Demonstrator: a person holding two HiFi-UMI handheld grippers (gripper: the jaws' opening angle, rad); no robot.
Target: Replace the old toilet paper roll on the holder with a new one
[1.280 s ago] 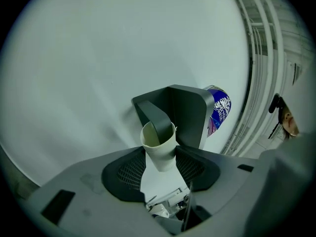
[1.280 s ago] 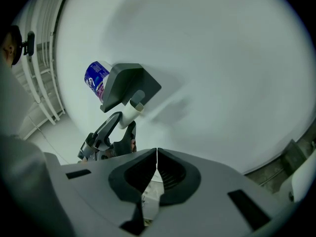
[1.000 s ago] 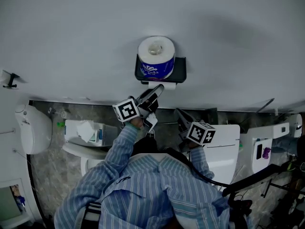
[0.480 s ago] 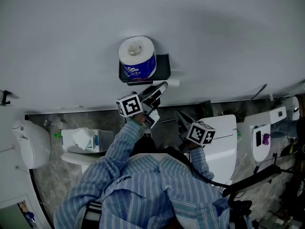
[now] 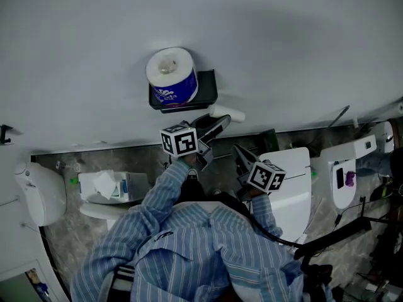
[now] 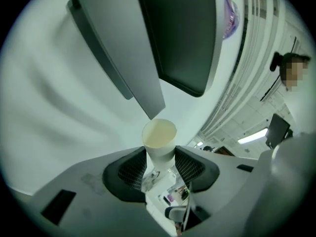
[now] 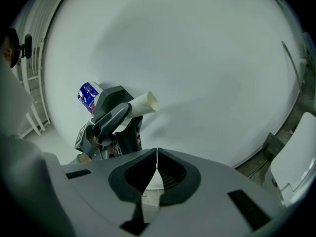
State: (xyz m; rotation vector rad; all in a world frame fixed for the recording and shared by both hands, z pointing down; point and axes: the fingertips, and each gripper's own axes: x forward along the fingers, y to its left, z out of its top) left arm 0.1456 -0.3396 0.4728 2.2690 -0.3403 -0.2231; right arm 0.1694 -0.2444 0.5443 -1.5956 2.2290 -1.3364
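Right gripper [image 7: 156, 168]: jaws together, nothing between them, held low beside the left gripper [image 6: 160, 157] and clear of the wall [image 5: 302, 55]. Left gripper: jaws clamped from both sides on a bare cardboard tube [image 6: 159, 136]. The tube's open end lies just below the lower right corner of the dark holder [image 5: 208, 88]; contact cannot be told. The new roll [image 5: 170, 74], in blue-printed wrap, stands upright on the holder's left part. To the right of the holder the wall is open.

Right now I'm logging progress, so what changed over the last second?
The left gripper, fingers clamped on the cream cardboard tube, drew it rightward from under the black wall holder. The wrapped blue-and-white toilet roll stayed on top; the right gripper stayed shut, empty.
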